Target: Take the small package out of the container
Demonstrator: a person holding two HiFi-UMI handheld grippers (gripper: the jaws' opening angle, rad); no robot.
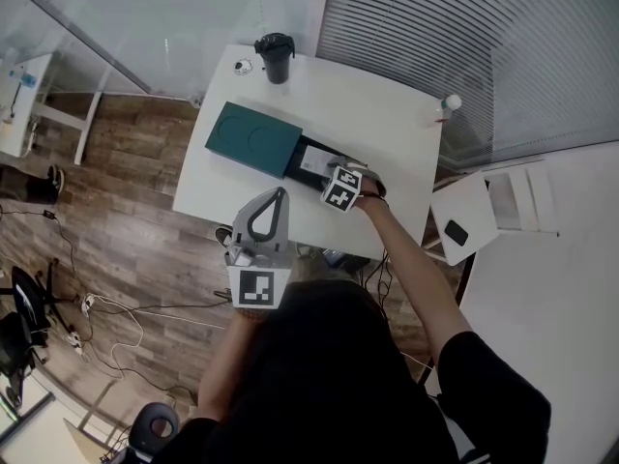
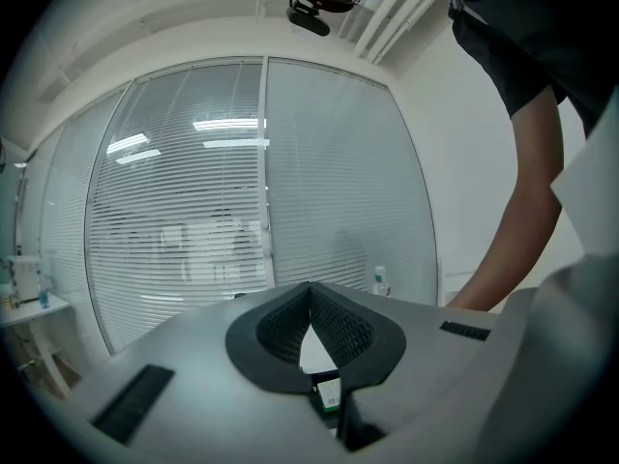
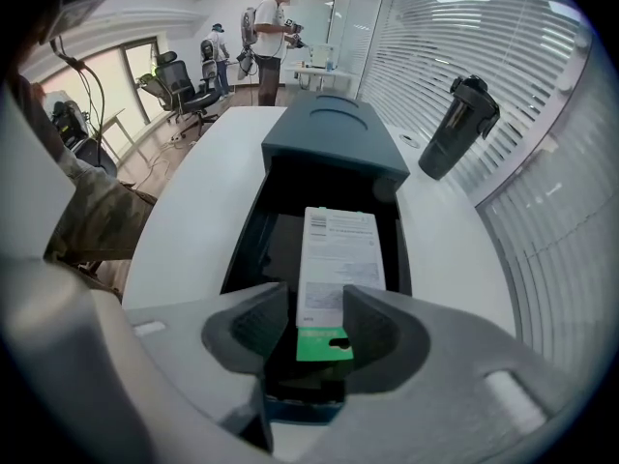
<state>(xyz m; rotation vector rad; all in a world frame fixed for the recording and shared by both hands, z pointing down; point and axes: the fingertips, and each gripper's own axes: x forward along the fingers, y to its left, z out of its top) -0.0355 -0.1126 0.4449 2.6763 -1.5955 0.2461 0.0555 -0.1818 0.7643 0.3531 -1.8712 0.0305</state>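
Print covers the white face of the small package (image 3: 338,249), which lies flat and lengthwise in the container (image 3: 253,230), a dark open tray. Its green end points toward the person. The right hand-held gripper (image 3: 317,296) is clenched on that near end, one jaw pressed to each long side. A strip of dark tray floor shows along each side of the package, wider on the left than on the right, so the tray walls stand clear of it. The tray's far end runs under a teal sleeve (image 1: 253,138), which covers that part of the box; the open part faces straight up with nothing over it.

The box lies at a slant across the white worktop (image 1: 387,114), with its open end toward the near edge. Bare surface lies on both sides of it. A black tumbler (image 1: 276,58) stands at the far edge, well apart from the box, and a small bottle (image 1: 448,104) stands at the far right corner.

The left hand-held gripper (image 2: 309,293) is empty, its jaws closed tip to tip around a teardrop gap. It is held up off the worktop, out past the near edge and above the wooden floor (image 1: 126,220), left of the right arm.

Slatted blinds (image 2: 193,211) close off the far side. Just off the worktop's right edge sits a small white side table (image 1: 474,201) carrying a dark flat object. Cables trail over the floor to the left.
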